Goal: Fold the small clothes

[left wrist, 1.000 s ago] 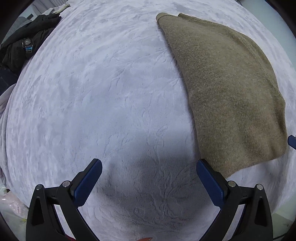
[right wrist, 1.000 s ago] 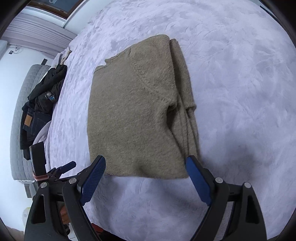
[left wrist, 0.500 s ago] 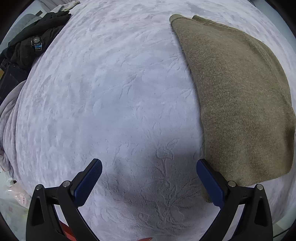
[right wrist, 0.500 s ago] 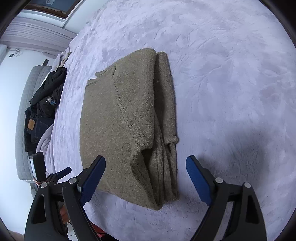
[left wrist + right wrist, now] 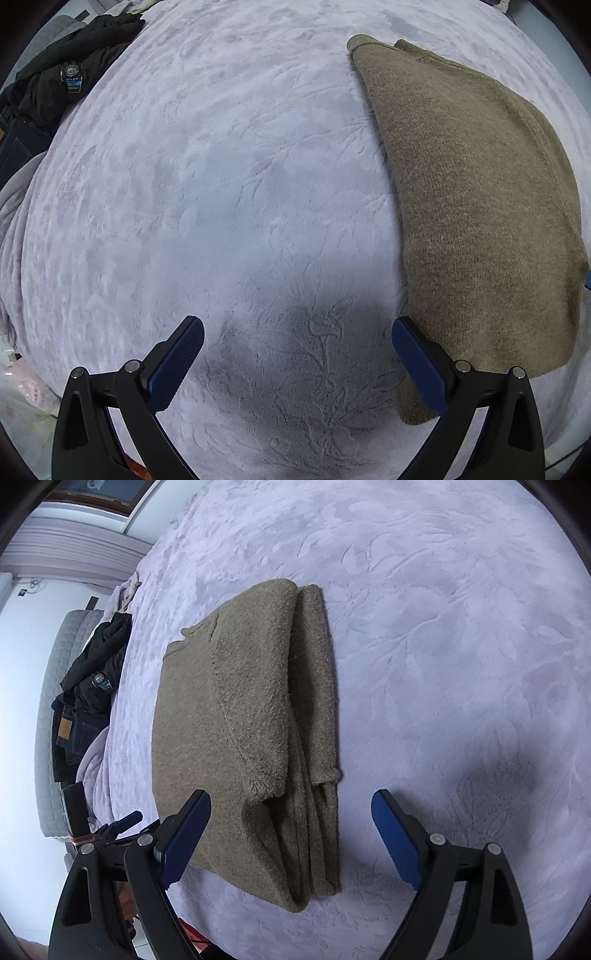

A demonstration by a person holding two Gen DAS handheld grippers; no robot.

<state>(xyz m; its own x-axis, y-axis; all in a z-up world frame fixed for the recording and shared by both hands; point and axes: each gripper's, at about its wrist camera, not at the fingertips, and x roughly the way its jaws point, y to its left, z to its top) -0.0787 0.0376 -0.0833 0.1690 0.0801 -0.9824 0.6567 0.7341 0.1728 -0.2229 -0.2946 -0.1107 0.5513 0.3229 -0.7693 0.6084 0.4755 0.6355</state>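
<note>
Sweater: a brown knit sweater (image 5: 236, 716) lies flat on the bed (image 5: 461, 627), already folded into a long narrow strip with the sleeve layers stacked along one side.
Long axis: the strip runs away from the right tongs (image 5: 291, 823), its near short end just under and between their two blue fingers.
Right tongs: spread wide, gripping nothing; the thick folded edge of the sweater sits in the gap, the left finger (image 5: 184, 838) over the flat part of the knit.
Left tongs: the left tongs (image 5: 295, 354) are also wide open and empty, pointing down at bare blanket; the sweater (image 5: 480, 206) lies off to their right, and their right finger (image 5: 417, 365) overlaps its near corner, though I cannot tell if it touches.
Nearer hand: I judge the right hand better placed to take the near end and bring it over to the far end.
Around: a heap of dark clothes (image 5: 88, 686) sits at the far edge of the bed, well apart from the sweater.
In the way: nothing lies between either tongs and the sweater.
</note>
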